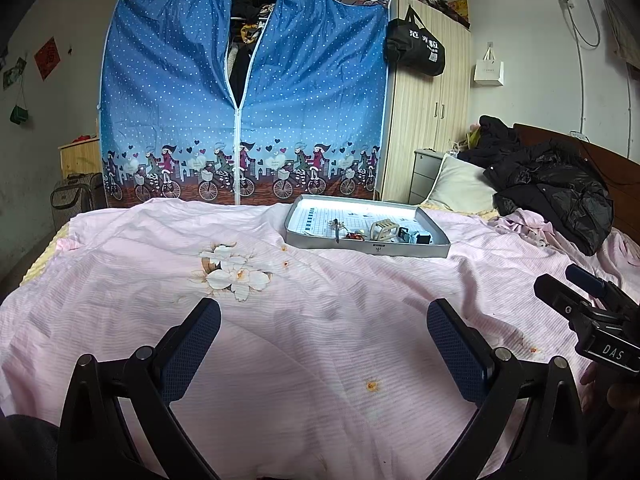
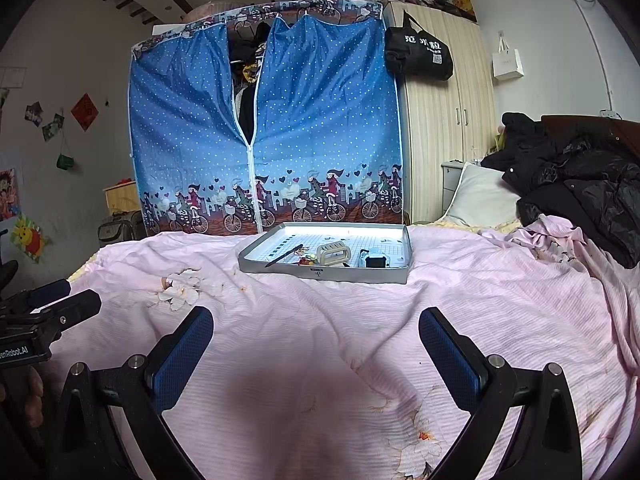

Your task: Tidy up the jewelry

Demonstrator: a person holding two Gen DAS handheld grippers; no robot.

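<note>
Two grippers hover side by side, low over a bed w/ a pink sheet (image 1: 320,280), both aimed level at a blue fabric wardrobe (image 1: 244,100). Left gripper (image 1: 323,332) is spread wide, nothing between its pads; right gripper (image 2: 316,336) likewise released & empty. The jewelry (image 2: 308,258) lies in a shallow grey tray (image 2: 320,274) on the far side of the bed, well apart from both, nearer the right one. Black coats (image 2: 580,184) are piled at right.

Both wrist views low over bed (image 1: 320,320), sharing probably the same tray (image 2: 320,274).
</note>
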